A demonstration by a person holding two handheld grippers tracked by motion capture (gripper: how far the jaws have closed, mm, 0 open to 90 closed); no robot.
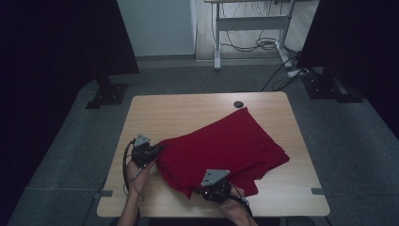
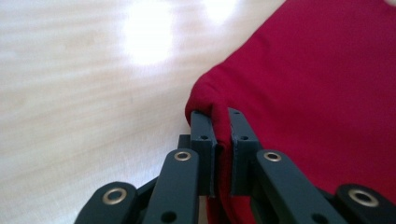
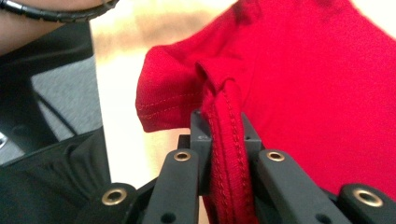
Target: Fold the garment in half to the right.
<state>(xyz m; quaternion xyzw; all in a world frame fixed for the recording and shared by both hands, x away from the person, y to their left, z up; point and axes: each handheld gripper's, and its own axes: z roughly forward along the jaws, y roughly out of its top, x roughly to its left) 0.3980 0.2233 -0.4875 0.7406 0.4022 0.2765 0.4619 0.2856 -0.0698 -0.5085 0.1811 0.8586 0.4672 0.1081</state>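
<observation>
A red garment [image 1: 226, 146] is lying spread across the middle and right of the wooden table [image 1: 179, 110], with a small dark round disc [image 1: 239, 103] sitting just beyond its far corner. The left gripper [image 1: 153, 151] is pinching the cloth's left edge, its jaws closing on a small fold (the left gripper view shows the fabric squeezed between them). The right gripper [image 1: 207, 190] is clamping a stitched hem at the near edge, bunching the seam between its jaws.
</observation>
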